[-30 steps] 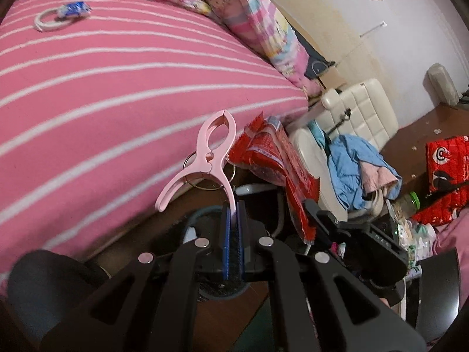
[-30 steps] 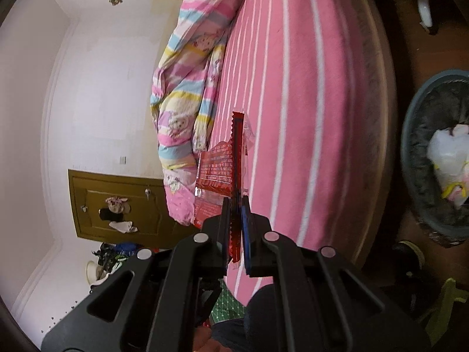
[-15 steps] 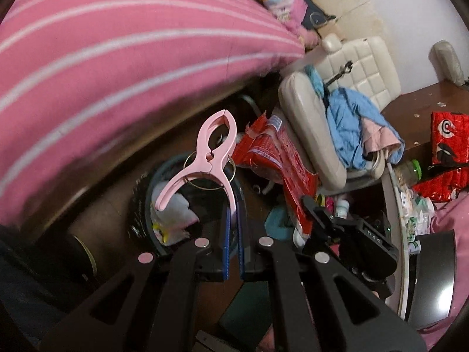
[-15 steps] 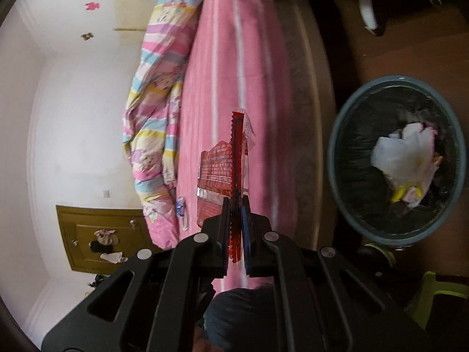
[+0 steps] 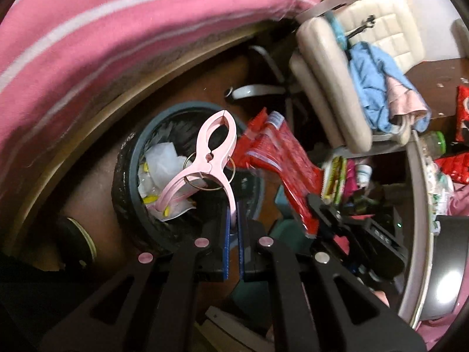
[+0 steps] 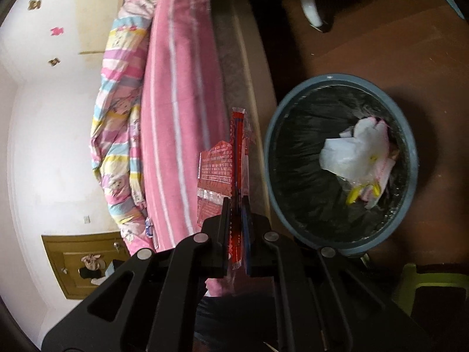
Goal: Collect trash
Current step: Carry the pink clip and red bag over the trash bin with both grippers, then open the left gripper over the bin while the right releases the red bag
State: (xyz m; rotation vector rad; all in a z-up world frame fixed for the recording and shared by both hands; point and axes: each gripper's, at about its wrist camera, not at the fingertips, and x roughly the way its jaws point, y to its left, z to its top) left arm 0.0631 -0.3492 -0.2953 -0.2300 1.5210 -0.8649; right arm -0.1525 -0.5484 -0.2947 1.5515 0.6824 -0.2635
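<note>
My left gripper (image 5: pixel 233 220) is shut on one leg of a large pink clothes peg (image 5: pixel 209 158) with a metal ring; the peg hangs over the round grey bin (image 5: pixel 140 146), which is lined with a black bag and holds white crumpled trash. Right of the peg, the right gripper (image 5: pixel 315 205) holds a red snack wrapper (image 5: pixel 281 152) beside the bin. In the right wrist view, my right gripper (image 6: pixel 237 214) is shut on the red wrapper (image 6: pixel 225 170), with the bin (image 6: pixel 293 228) to its right on the brown floor.
A pink striped bed (image 5: pixel 117 29) and its wooden edge run along the bin's far side. A cream office chair (image 5: pixel 337 82) draped with blue clothes stands beyond. A cluttered desk (image 5: pixel 433 161) lies at right. A shoe (image 5: pixel 76 240) and a green stool (image 6: pixel 433 281) sit nearby.
Both grippers have come down from over the bed toward the floor. The bin has come into view under the peg and beside the wrapper. Both grips are unchanged.
</note>
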